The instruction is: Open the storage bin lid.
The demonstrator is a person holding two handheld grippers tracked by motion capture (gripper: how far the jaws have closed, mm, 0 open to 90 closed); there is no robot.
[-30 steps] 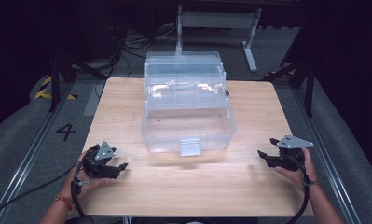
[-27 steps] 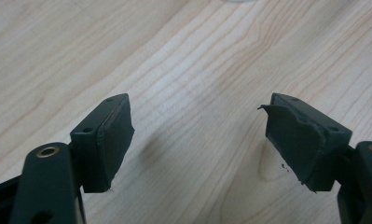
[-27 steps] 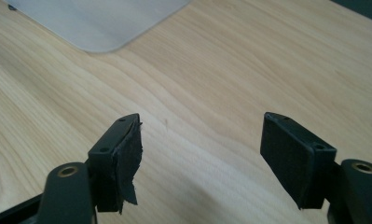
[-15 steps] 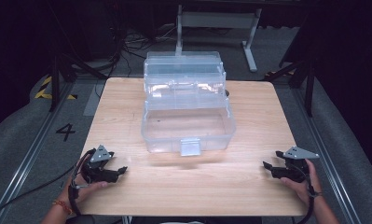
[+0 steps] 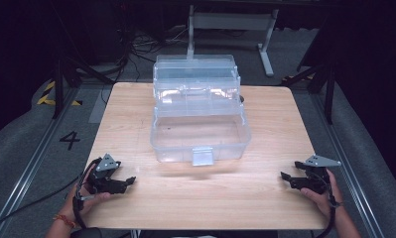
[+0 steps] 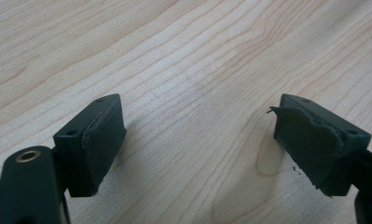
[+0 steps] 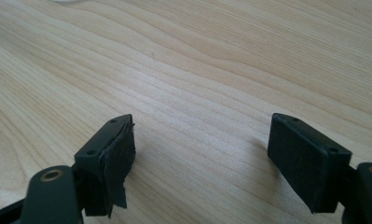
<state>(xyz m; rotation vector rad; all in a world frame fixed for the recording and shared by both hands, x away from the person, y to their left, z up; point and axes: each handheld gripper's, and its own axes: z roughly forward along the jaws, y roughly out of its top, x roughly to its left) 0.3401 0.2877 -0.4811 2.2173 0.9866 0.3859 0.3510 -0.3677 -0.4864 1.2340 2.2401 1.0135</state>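
Note:
A clear plastic toolbox (image 5: 200,131) stands in the middle of the wooden table (image 5: 200,203), its lid tipped up and back and its grey latch (image 5: 202,156) hanging at the front. My left gripper (image 5: 130,179) rests low over the near left part of the table. In the left gripper view its jaws (image 6: 197,112) stand wide apart over bare wood. My right gripper (image 5: 284,175) sits low at the near right, open too (image 7: 202,123). Both pairs of jaws have just been opening, with nothing between them. Each gripper is well short of the box.
Dark floor surrounds the table, with cables and a metal stand (image 5: 230,20) behind it. A rail and a painted 4 (image 5: 69,140) lie to the left. Bare wood stretches between the two grippers in front of the box.
The right hand has sunk and drawn back toward the table's near edge. The left hand has barely shifted. The box has not moved.

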